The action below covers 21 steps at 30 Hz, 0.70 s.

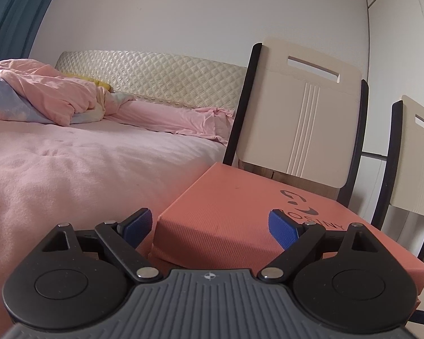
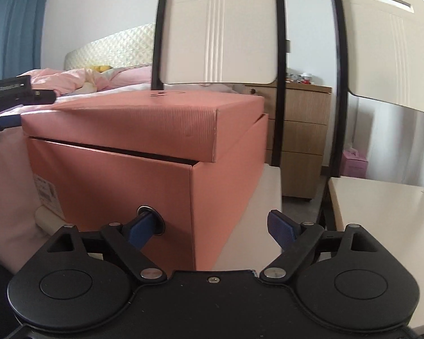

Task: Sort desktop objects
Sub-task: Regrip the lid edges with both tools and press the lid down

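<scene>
A salmon-pink shoe box (image 2: 144, 175) stands on a beige chair seat (image 2: 268, 203); its lid (image 2: 144, 118) sits slightly raised and askew. In the left wrist view the lid (image 1: 240, 212) lies just ahead. My left gripper (image 1: 210, 226) is open, its blue pads astride the lid's near corner at the lid's top level, holding nothing. It also shows at the right wrist view's left edge (image 2: 5, 107). My right gripper (image 2: 212, 227) is open and empty, low in front of the box's near corner, its left fingertip (image 2: 142, 227) by a round metal eyelet (image 2: 151, 220).
A bed with pink bedding (image 1: 84, 163) lies left of the box. Two cream chair backs (image 2: 220, 28) (image 2: 387, 50) stand behind. A second chair seat (image 2: 381, 220) is to the right. A wooden drawer unit (image 2: 299, 130) and a pink tissue box (image 2: 354, 161) stand beyond.
</scene>
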### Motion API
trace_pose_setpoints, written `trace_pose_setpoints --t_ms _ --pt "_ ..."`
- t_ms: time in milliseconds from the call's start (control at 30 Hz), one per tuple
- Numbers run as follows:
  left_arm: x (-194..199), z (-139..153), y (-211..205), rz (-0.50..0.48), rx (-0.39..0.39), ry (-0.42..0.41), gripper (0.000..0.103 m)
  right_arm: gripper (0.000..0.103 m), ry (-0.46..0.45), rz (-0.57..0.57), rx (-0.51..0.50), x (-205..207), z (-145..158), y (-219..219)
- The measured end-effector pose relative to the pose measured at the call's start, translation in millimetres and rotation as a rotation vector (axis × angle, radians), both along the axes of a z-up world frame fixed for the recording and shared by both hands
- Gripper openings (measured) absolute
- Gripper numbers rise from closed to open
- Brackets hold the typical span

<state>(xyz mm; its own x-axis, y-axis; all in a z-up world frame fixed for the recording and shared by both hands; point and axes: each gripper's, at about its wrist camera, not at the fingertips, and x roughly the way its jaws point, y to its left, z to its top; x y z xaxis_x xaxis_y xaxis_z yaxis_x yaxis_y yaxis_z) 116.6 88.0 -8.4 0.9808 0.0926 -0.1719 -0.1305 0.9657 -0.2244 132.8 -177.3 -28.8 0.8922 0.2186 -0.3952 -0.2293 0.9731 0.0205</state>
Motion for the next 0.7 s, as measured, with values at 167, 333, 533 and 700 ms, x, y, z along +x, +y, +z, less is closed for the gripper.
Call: trace_pose_setpoints --t_ms 167,333,533,700 --pt "-5 0 3 -0.017 -0.031 -0.017 0.092 0.084 0.021 -0.057 0.018 4 1 -15" --pt "-8 0 6 -0.050 -0.073 -0.034 0.092 0.084 0.042 -0.087 0.053 11 -1 -35" --pt "-6 0 11 -0.076 -0.125 -0.038 0.093 0.085 -0.010 0.032 0.213 -13 11 -60" --pt "-5 1 16 -0.095 -0.173 -0.050 0.093 0.089 -0.145 0.076 0.405 -30 28 -87"
